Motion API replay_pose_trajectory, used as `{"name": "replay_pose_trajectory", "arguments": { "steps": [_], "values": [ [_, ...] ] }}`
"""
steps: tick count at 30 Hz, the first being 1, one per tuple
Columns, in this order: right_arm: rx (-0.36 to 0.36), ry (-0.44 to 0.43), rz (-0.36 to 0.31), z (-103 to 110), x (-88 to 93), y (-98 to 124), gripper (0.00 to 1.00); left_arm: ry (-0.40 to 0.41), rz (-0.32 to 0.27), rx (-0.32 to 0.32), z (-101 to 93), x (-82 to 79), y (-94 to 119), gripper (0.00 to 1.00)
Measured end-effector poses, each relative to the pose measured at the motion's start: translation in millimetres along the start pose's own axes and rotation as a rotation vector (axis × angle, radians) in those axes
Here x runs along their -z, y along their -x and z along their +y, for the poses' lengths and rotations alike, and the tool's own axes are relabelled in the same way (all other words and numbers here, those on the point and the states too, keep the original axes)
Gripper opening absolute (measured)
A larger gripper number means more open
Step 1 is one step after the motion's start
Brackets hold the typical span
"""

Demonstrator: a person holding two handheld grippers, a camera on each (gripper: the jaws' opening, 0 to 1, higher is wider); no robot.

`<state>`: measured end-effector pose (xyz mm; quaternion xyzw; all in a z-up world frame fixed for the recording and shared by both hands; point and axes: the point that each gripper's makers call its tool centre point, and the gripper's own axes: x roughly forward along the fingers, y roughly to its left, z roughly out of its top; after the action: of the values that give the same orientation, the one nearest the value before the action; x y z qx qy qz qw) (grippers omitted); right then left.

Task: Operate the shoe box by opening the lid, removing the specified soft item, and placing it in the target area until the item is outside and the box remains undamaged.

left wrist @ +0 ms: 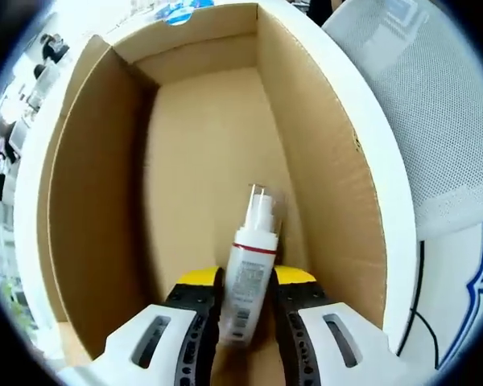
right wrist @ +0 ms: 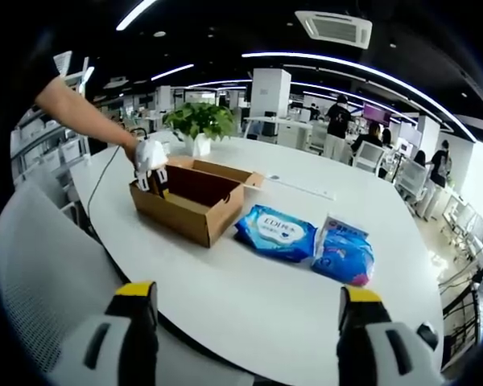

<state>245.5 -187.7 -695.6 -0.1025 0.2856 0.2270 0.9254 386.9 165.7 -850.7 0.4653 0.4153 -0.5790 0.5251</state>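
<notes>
The brown cardboard shoe box [left wrist: 330,169] stands open, and I look down into it. On its floor is a white pump bottle [left wrist: 258,233] with a red band and a clear cap. My left gripper [left wrist: 247,277] is shut on the bottle's lower body, one yellow-tipped jaw on each side. In the right gripper view the same box [right wrist: 195,211] sits on the white round table [right wrist: 249,281], and the left gripper [right wrist: 150,167] reaches into its left end, held by a person's arm. My right gripper [right wrist: 248,293] hangs open over the table's near edge, holding nothing.
Two blue soft packs [right wrist: 275,229] [right wrist: 344,251] lie on the table right of the box. A potted plant [right wrist: 200,121] stands behind it. A white mesh chair [right wrist: 40,273] is at the table's near left, also seen beside the box [left wrist: 435,104]. Desks and people fill the office behind.
</notes>
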Motion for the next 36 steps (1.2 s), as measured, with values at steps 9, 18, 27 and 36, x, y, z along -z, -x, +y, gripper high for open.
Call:
{"name": "replay_pose_trajectory", "arguments": {
  "steps": [9,18,27,36],
  "values": [
    [-0.003,0.0,-0.037,0,-6.5,1,0.93,0.069,-0.01,-0.073,9.5,-5.2,11,0.2],
    [-0.016,-0.002,-0.041,2,-7.4,0,0.92,0.148,-0.031,-0.104,12.3,-12.7,27,0.19],
    [-0.023,0.018,-0.052,4,-9.6,1,0.91,0.201,-0.071,-0.128,12.9,-18.3,45,0.19],
    [-0.04,0.033,-0.066,6,-13.4,3,0.88,0.223,-0.137,-0.167,14.3,-35.2,66,0.19]
  ]
}}
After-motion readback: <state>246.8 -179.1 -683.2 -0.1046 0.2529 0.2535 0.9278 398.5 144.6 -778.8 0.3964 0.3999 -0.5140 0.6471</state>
